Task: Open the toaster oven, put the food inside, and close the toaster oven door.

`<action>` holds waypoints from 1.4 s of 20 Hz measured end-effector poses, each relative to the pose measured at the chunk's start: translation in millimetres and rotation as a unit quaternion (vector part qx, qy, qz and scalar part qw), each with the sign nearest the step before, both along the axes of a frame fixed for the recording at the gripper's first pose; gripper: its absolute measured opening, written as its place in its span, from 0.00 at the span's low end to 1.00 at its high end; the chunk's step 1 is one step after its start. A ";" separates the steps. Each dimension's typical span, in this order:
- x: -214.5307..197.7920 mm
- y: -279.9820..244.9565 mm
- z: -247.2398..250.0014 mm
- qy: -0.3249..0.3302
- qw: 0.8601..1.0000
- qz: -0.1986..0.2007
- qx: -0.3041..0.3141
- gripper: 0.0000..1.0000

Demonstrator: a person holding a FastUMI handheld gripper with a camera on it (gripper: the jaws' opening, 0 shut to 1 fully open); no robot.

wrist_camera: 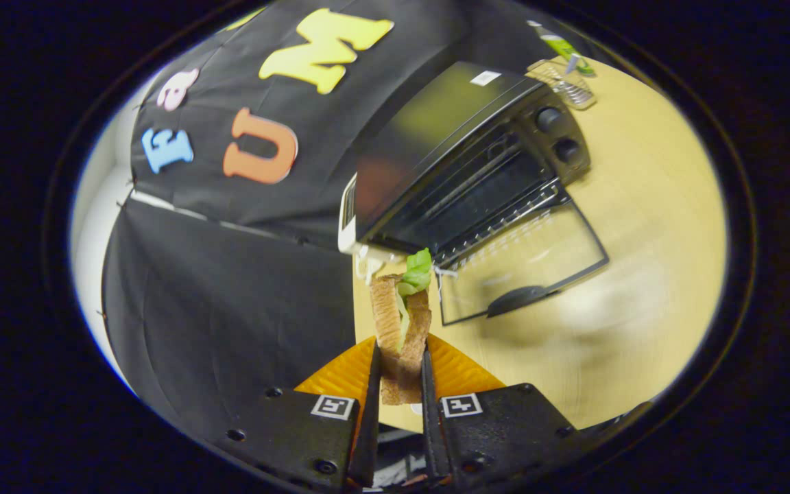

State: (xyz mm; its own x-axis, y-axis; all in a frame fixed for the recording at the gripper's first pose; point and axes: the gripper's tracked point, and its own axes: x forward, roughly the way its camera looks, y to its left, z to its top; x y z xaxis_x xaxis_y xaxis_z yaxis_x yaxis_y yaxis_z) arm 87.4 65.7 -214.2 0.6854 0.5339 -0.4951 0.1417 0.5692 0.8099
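Wooden table (642,226), one open toaster oven (463,171), tongs (400,384) clamping one sandwich (402,329).

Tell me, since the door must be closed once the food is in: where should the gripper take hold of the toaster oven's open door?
Judging by its pose, take the door by the dark handle at its free edge, farthest from the hinge. The door lies flat on the table, so come from the front and lift upward. The gripper is shut on the sandwich for now.
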 end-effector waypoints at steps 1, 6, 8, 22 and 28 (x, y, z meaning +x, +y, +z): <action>11.3 -9.7 -3.1 -0.006 0.999 -0.028 0.019 0.33; 71.6 -37.9 -33.0 -0.030 0.984 -0.142 0.100 0.33; 98.6 -48.2 -34.2 -0.055 0.972 -0.183 0.139 0.33; 196.0 -46.3 -82.9 -0.090 0.941 -0.290 0.148 0.41; 183.0 -21.6 -99.1 -0.063 0.982 -0.179 -0.021 0.65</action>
State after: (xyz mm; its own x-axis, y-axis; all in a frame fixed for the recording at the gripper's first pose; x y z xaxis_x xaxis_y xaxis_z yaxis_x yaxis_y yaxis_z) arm 270.4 44.1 -313.3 0.8822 0.2292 -0.4112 0.2387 0.5351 0.8104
